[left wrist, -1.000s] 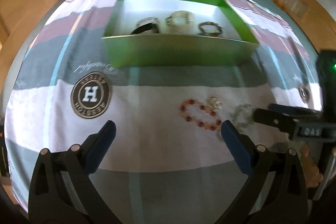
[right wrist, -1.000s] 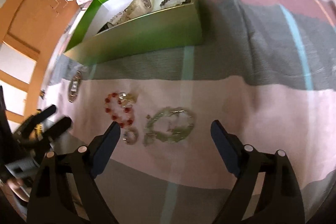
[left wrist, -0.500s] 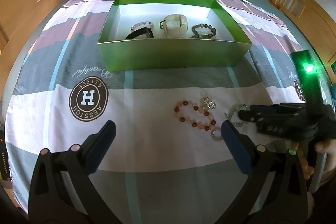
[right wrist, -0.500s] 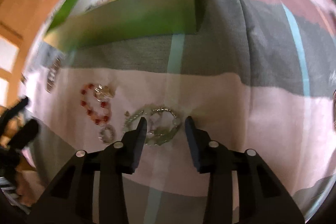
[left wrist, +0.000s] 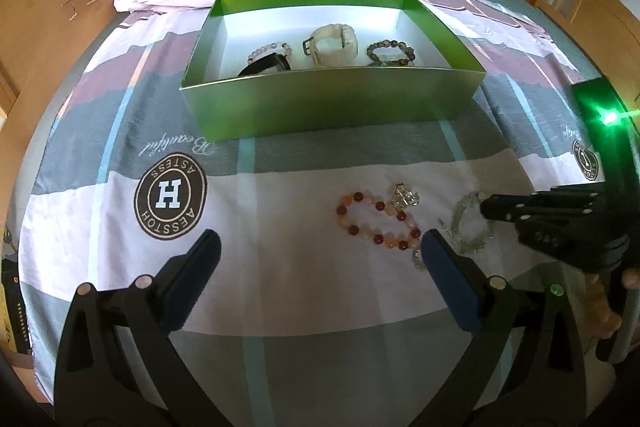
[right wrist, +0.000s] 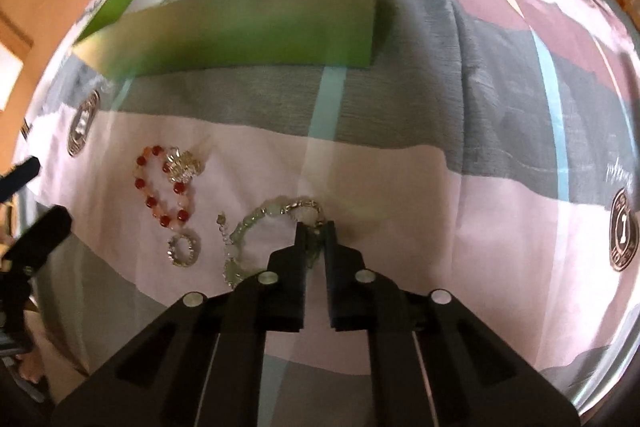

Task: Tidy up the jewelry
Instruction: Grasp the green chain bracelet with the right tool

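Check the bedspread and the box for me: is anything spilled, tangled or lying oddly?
Nothing spilled. Three pieces remain loose on the bedspread outside the green box: red bead bracelet, small ring, pale green bracelet. The right gripper is pinched on the green one's rim. A silver charm overlaps the red bracelet.

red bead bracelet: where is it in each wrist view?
Left wrist: red bead bracelet lies on the white stripe, right of centre, just left of the left claw's right finger.
Right wrist: red bead bracelet sits left of centre, up-left of the right claw.
Shared landmark: green box, beyond it in both.
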The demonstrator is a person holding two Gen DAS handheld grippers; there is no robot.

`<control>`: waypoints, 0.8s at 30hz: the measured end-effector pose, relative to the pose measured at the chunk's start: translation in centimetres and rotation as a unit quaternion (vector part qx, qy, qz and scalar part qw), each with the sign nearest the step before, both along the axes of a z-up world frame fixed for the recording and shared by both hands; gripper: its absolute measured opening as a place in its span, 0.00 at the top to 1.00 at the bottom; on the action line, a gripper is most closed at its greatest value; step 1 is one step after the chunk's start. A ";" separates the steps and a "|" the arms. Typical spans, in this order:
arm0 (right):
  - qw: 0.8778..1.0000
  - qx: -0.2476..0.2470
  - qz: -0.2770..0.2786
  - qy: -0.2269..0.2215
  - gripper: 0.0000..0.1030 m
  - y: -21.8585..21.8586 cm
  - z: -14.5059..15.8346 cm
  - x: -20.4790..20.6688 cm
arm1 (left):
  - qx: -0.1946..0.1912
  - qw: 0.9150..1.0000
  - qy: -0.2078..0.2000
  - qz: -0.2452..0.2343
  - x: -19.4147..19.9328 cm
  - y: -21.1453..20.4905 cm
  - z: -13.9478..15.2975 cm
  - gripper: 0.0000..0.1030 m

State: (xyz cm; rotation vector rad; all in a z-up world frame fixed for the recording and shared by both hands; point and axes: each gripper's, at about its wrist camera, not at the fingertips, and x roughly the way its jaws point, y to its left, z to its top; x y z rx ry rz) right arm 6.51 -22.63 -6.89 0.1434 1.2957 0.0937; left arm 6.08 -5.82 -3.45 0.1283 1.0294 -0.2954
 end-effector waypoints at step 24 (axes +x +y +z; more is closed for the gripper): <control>1.000 0.025 -0.012 0.015 0.47 -0.2 -0.8 -0.9 | 0.019 1.000 0.016 -0.002 0.3 -0.7 -1.4 0.02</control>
